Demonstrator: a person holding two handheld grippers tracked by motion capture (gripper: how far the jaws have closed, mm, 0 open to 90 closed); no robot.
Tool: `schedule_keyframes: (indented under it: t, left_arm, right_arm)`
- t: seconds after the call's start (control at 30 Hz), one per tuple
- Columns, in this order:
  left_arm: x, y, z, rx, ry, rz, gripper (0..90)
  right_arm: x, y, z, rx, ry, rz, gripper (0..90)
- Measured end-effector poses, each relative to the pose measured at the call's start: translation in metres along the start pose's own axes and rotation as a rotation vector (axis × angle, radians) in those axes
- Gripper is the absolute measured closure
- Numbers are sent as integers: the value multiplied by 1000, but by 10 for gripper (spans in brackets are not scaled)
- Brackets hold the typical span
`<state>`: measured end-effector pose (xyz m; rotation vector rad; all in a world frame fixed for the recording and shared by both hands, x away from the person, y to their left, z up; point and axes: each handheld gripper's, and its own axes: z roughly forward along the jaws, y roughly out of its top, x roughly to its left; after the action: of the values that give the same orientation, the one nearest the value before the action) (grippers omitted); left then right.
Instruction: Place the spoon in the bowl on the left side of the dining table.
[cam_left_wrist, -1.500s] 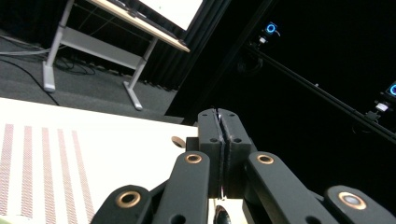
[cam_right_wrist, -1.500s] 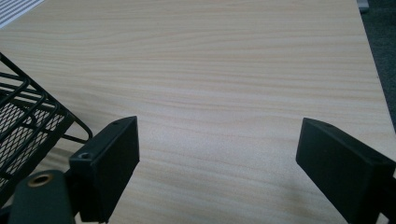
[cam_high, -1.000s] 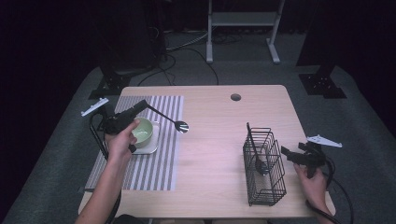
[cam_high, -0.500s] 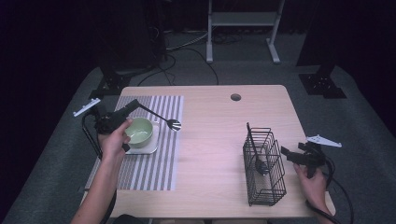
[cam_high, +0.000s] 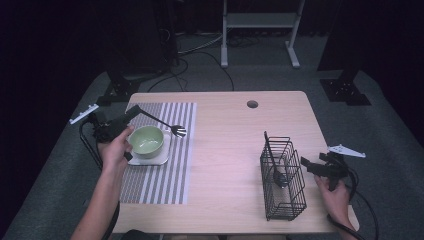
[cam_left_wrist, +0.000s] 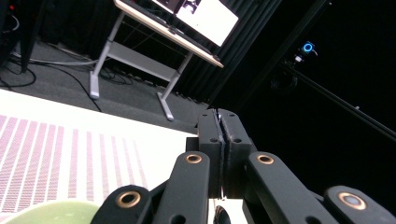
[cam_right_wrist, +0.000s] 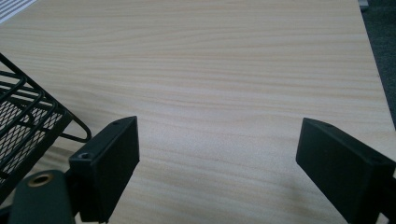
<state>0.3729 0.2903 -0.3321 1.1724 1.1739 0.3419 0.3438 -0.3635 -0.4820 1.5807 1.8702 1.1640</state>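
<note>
Over the striped placemat (cam_high: 160, 165), the left gripper (cam_high: 131, 113) had its jaws clenched tight on the handle of a black fork (cam_high: 170, 127), tines hanging just past the green bowl (cam_high: 147, 139) on its white plate (cam_high: 156, 159). Far right, the right gripper (cam_high: 306, 164) sat beside the wire basket (cam_high: 286, 192), jaws spread wide, nothing between them but bare table (cam_right_wrist: 224, 60).

The high view looks forward and down from above the person's side, taking in the whole pale wooden bench (cam_high: 225, 150). The left gripper view sits low, tilted up toward the room. The right gripper view skims the benchtop close up — sharing the black wire basket (cam_high: 283, 181) (cam_right_wrist: 28, 126).
</note>
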Motion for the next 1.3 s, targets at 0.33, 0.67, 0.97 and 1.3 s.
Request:
schedule_keyframes:
  t: [0.33, 0.67, 0.97, 1.3]
  left_arm:
    - [8, 4, -6, -14, 27, -4, 895]
    - [19, 7, -12, -26, 61, -14, 895]
    - [24, 9, -14, -33, 80, -22, 895]
    - [33, 14, -21, -54, 117, -30, 895]
  right_arm:
    - [0, 0, 0, -1, 0, 1, 123]
    - [0, 0, 0, 0, -2, 1, 123]
    - [0, 0, 0, 2, -3, 0, 123]
    - [-1, 0, 0, -4, 0, 4, 123]
